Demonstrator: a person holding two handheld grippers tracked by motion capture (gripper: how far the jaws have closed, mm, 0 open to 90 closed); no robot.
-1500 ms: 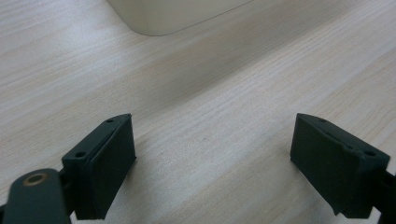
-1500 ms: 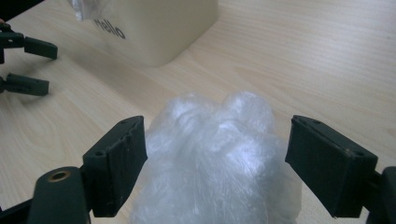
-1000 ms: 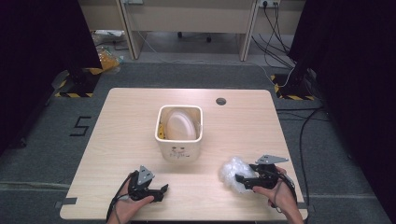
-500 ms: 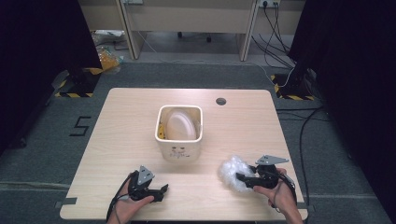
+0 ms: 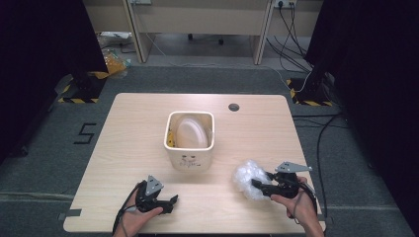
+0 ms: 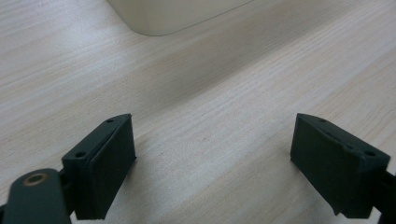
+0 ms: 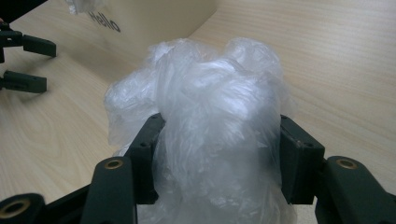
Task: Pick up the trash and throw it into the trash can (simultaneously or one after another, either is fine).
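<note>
right jaws around plastic bag [image 7: 205, 121]

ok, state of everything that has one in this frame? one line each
left gripper: open, empty, low over the table.
right gripper: shut on the plastic bag.
plastic bag: crumpled, between the right gripper's jaws.
bin: upright at mid-table, open top, a white plate-like item and something yellow inside.
table grommet: round, dark, behind the bin.
</note>
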